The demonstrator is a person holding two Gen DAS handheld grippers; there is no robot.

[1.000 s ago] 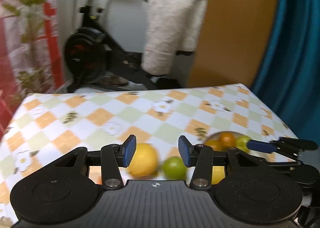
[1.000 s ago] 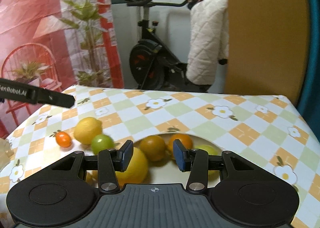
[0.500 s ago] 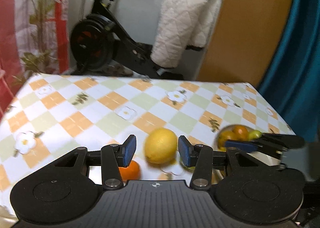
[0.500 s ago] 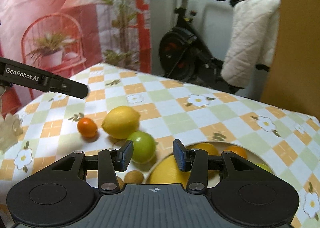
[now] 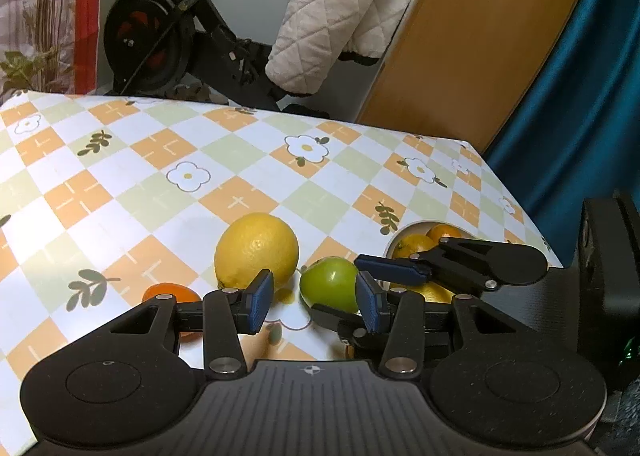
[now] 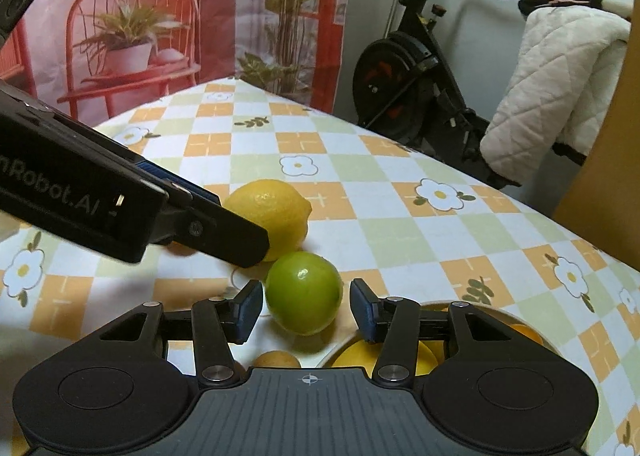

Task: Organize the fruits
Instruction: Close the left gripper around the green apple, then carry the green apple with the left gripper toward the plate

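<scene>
On the bench, the green lime (image 6: 304, 292) sits between the wide-open right gripper (image 6: 306, 312), just right of the yellow lemon (image 5: 257, 250), with the left gripper (image 5: 316, 306) wide and empty.

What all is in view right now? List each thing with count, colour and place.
lemon: one, yellow, on the tablecloth, far side of the lime.
lime: one, green, between the right gripper's open fingers.
small orange fruit: one, left of the lemon.
small brownish fruit: one, near edge, partly hidden.
bowl: one, pale rim, right of the lime, holding orange and yellow fruit.
tablecloth: one, checked orange, green, white.
exercise bike: one, black, behind the table.
left gripper: open.
right gripper: open.
</scene>
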